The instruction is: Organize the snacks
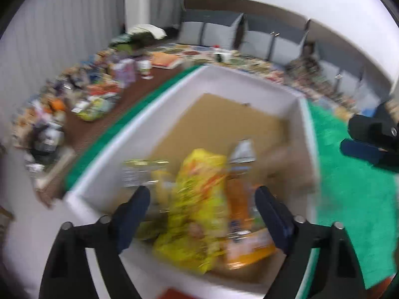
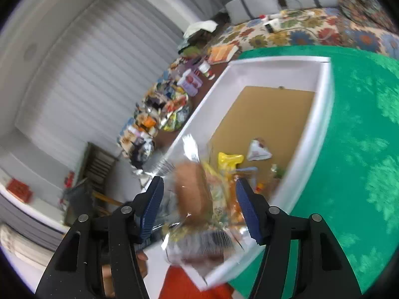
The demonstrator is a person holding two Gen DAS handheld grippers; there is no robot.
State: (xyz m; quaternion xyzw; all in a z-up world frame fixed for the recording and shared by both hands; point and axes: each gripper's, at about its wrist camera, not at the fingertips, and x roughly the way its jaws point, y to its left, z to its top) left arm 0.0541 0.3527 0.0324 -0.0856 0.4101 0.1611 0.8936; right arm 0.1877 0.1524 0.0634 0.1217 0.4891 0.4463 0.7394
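A white box (image 1: 249, 74) with a brown cardboard bottom lies on a green cloth (image 1: 349, 174). Inside it are a yellow snack packet (image 1: 197, 199), an orange packet (image 1: 239, 199) and a silver-topped one (image 1: 243, 150), all blurred. My left gripper (image 1: 203, 211) hangs open over the box's near end, its pads clear of the yellow packet below. My right gripper (image 2: 199, 206) is open above the box's (image 2: 274, 61) near corner. A clear-wrapped brown pastry pack (image 2: 192, 191) sits blurred and loose between its fingers. The right gripper (image 1: 369, 137) also shows at the right edge of the left wrist view.
A long heap of mixed snacks (image 1: 94, 94) runs along the brown floor left of the box. Behind are a floral mat (image 2: 299, 35) and grey cushions (image 1: 212, 30). A triangular white packet (image 2: 258, 150) lies mid-box. Something orange-red (image 2: 174, 284) sits below the box corner.
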